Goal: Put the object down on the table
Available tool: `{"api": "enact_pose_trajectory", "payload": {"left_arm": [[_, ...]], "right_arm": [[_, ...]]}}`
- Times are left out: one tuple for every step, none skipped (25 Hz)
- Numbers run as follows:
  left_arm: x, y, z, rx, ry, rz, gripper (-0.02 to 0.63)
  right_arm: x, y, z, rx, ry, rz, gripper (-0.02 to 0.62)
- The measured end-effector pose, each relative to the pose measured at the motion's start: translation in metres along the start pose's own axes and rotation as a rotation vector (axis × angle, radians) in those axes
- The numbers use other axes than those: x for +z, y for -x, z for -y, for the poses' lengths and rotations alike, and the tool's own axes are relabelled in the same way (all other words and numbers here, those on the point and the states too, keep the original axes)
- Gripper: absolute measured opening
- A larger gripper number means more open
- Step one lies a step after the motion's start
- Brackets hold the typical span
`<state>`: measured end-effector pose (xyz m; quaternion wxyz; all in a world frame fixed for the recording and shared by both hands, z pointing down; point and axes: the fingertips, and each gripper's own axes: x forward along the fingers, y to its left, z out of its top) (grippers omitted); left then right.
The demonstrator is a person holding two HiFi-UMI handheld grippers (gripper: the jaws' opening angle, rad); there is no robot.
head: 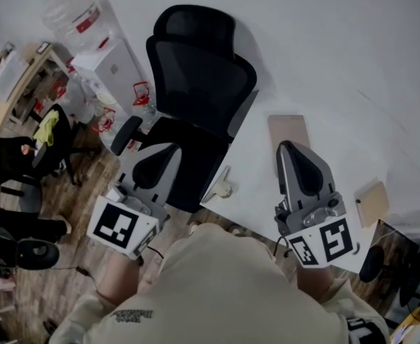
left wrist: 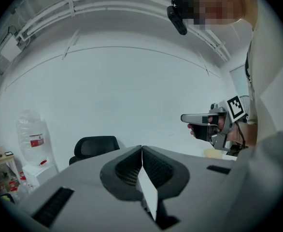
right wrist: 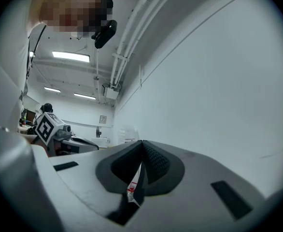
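While left gripper [head: 161,149] points level, right gripper [head: 289,147] matches.

A black mesh office chair [head: 199,77] stands on the wood-plank floor [head: 45,278] at the edge of the white bench [head: 256,185]. Beyond it a large water bottle [head: 77,13] sits near a cluttered wooden desk [head: 16,77]. The walls [left wrist: 132,81] are plain white, with pipes [left wrist: 107,4] running high along them; strip lights [right wrist: 71,56] glow overhead

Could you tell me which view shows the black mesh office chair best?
Head view: the black mesh office chair, back and seat, from above. Left gripper view catches only its top; right gripper view, none of it.
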<state>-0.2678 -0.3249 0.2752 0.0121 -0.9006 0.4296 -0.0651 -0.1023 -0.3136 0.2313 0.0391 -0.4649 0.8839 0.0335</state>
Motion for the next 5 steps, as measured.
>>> {"api": "enact_pose_trajectory", "payload": {"left_arm": [[-0.0012, 0.0005, -0.0002, -0.002, -0.004, -0.003, 0.021], [-0.002, 0.0014, -0.0007, -0.005, -0.01, -0.006, 0.021], [-0.0025, 0.0024, -0.0012, -0.01, -0.015, -0.008, 0.021], [-0.0028, 0.0035, -0.0018, -0.015, -0.021, -0.011, 0.021], [-0.0032, 0.0047, -0.0024, -0.02, -0.028, -0.014, 0.021]], "right_arm": [[-0.0006, -0.0009, -0.0011, 0.002, -0.002, -0.004, 0.023], [-0.0011, -0.0022, -0.0029, 0.005, -0.003, -0.008, 0.023], [-0.0013, -0.0039, -0.0051, 0.009, -0.003, -0.011, 0.023], [-0.0013, -0.0059, -0.0074, 0.013, -0.003, -0.013, 0.023], [-0.0012, -0.0079, -0.0098, 0.016, -0.002, -0.014, 0.023]]}}
